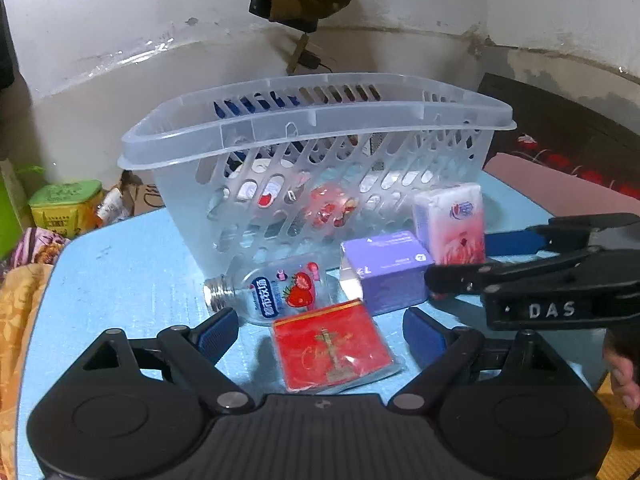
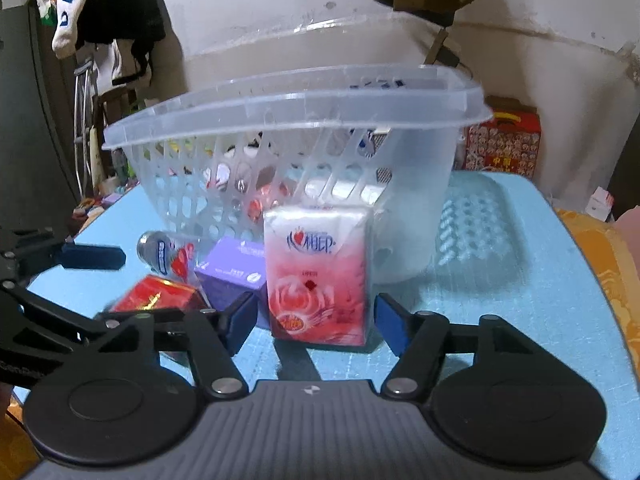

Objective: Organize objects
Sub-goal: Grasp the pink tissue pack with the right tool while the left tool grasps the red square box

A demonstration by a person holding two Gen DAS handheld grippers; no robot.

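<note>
Between right tongs (image 2: 316, 320): tissue pack (image 2: 320, 276).

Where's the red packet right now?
In the left wrist view the red packet lies flat on the blue table, between the open left gripper's fingers, just in front of the bottle and purple box.

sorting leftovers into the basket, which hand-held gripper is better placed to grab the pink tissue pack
Right: the right hand-held gripper already has the pink tissue pack between its fingers, while the left hand-held gripper faces the red packet.

left gripper (image 1: 320, 332) spread wide, right gripper (image 2: 316, 320) partly closed
</note>
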